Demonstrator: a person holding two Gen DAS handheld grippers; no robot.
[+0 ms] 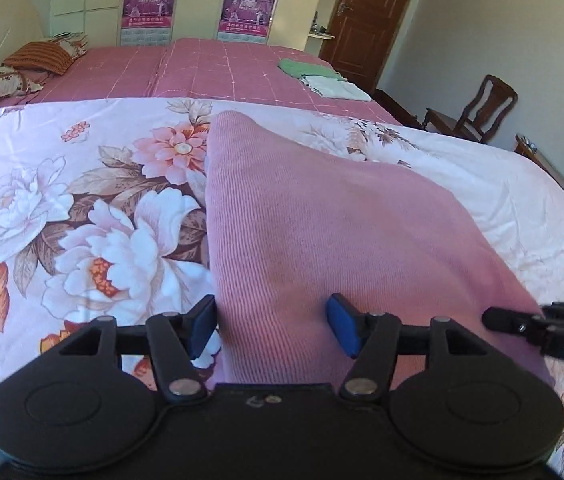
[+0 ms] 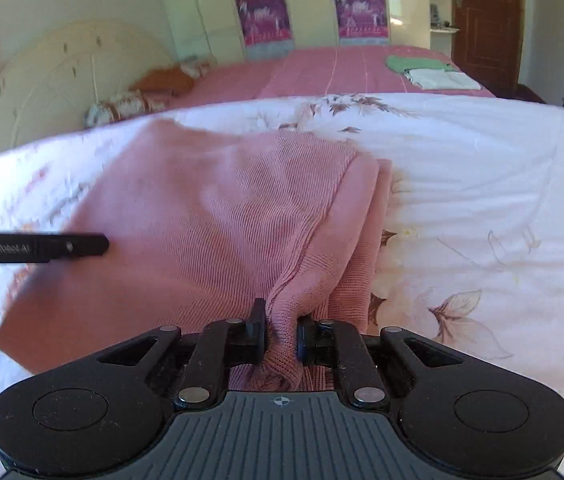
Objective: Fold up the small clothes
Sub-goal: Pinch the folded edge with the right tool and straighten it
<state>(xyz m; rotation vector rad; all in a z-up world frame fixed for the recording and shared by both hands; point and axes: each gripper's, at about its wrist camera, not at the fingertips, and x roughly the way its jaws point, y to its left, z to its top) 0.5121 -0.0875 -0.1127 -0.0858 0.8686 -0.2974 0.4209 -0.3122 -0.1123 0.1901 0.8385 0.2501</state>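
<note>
Sweater [image 2: 209,216] on bed [image 2: 482,184]: near edge bunched in clenched right tongs [image 2: 280,334]; released left tongs [image 1: 271,326] straddling edge beside.

Bright daylight washes the white floral bedspread [image 2: 482,152] almost blank at the right. Both views bow at their dark corners. The right wrist view smears at its upper left; the left stays sharp.
</note>
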